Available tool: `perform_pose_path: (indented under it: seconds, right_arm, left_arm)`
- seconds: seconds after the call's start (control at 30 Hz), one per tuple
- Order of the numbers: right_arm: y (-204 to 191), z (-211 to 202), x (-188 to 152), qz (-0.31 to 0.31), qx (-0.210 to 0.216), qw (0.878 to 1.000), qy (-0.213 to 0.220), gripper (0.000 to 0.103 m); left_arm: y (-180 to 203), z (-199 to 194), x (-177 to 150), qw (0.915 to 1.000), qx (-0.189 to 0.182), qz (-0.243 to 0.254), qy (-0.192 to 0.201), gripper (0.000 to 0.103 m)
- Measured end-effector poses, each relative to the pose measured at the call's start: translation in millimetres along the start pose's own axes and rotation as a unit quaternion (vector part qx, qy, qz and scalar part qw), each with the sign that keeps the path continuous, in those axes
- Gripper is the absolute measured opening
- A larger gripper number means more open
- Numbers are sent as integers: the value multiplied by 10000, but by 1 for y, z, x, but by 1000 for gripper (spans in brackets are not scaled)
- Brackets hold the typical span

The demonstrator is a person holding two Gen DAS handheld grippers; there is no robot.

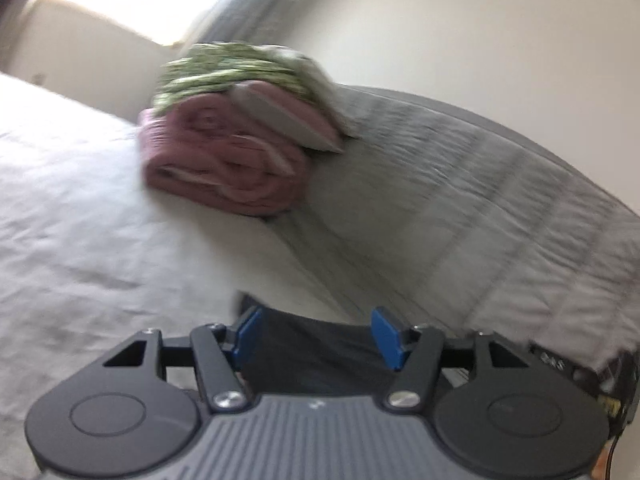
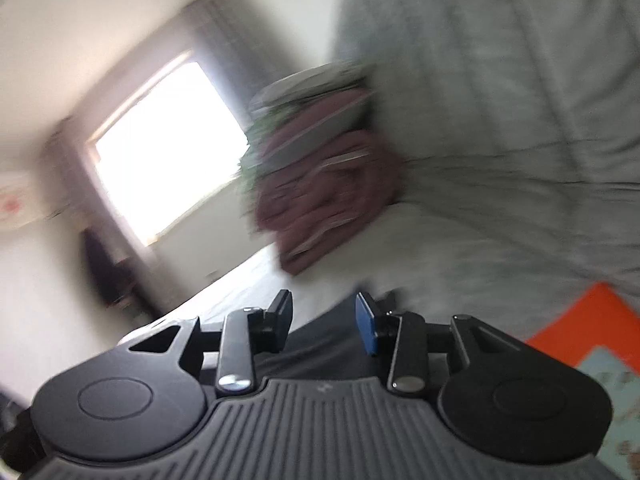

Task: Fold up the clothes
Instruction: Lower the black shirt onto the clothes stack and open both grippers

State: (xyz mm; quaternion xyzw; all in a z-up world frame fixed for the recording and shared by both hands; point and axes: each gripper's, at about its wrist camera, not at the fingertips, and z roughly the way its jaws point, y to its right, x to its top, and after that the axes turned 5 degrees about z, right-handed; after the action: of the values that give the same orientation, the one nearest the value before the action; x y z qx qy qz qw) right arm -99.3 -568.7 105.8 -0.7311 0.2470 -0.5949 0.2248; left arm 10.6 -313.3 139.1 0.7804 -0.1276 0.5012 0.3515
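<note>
a stack of folded clothes (image 1: 228, 132), green-patterned over pink, sits on the white bed (image 1: 80, 220) against the grey quilt (image 1: 460, 220). left gripper (image 1: 318, 334) and right gripper (image 2: 324, 326) fingers apart, empty.

No text, label or number can be read (both views blurred).
</note>
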Motion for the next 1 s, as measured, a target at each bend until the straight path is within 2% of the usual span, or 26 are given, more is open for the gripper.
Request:
perform_pose_path:
  seconds: [0.1, 0.23, 0.37, 0.5, 0.6, 0.73, 1.0]
  right_arm:
    - [-17, 6, -13, -401, 293, 9985, -215, 39]
    - [-25, 19, -32, -988, -72, 9947, -266, 39]
    - [-23, 29, -54, -1786, -742, 9811, -34, 40]
    - [-20, 35, -64, -2258, -886, 9701, -36, 40]
    - [-15, 37, -64, -2276, -952, 9691, -36, 41]
    - [-8, 37, -62, -2039, -988, 9740, -50, 42]
    - [-3, 32, -67, -1909, -960, 9769, -44, 43]
  left_arm:
    - [15, 10, -10, 9996, 23, 282, -37, 63]
    - [35, 23, -22, 9978, 54, 658, -85, 63]
    - [39, 28, -35, 9958, 306, 857, 80, 62]
    - [41, 30, -42, 9926, 487, 1096, 198, 62]
    - [42, 32, -45, 9911, 534, 1201, 216, 62]
    - [40, 34, -50, 9907, 541, 1225, 233, 62]
    - [45, 36, -66, 9839, 643, 1617, 404, 63]
